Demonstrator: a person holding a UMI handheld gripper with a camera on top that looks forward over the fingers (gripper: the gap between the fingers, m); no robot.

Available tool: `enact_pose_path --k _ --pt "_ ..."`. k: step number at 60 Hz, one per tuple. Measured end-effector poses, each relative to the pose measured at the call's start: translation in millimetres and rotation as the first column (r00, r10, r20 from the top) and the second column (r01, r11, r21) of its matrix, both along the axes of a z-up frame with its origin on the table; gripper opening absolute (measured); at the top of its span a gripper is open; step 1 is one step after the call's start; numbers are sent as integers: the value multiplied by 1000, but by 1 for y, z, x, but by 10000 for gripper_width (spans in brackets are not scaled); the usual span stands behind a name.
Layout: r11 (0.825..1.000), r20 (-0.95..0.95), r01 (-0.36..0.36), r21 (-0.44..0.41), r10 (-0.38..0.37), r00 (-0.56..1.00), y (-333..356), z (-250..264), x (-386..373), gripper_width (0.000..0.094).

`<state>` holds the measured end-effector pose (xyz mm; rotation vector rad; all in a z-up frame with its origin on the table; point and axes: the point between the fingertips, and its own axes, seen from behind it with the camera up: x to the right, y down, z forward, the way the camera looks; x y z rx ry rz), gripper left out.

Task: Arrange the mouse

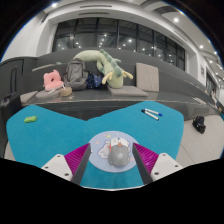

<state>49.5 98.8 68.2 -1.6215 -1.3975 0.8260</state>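
Observation:
A grey mouse [118, 154] lies on a round pale-blue mouse pad [101, 150] with a cartoon print. The pad rests on a teal mat [60, 135] that covers the table. My gripper [113, 150] is open and low over the pad. The mouse stands between the fingers, closer to the right finger, with a gap to the left one. The magenta pads [70, 158] face inward on both sides of it.
A small green object [30, 119] lies at the mat's far left and a blue pen [151, 113] at its far right. A dark object [199, 124] sits past the mat's right edge. Beyond the table, a sofa [20, 75] holds several plush toys [108, 66].

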Motion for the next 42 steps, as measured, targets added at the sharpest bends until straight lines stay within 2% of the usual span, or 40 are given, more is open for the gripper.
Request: enact_pose_path --k 10,24,42 --pt "1000 -31 -19 19 19 999 -46 39 103 852" --pt "994 8 -59 -91 60 998 -115 28 215 850" --pt "995 -5 -97 -35 97 995 -141 34 247 850"
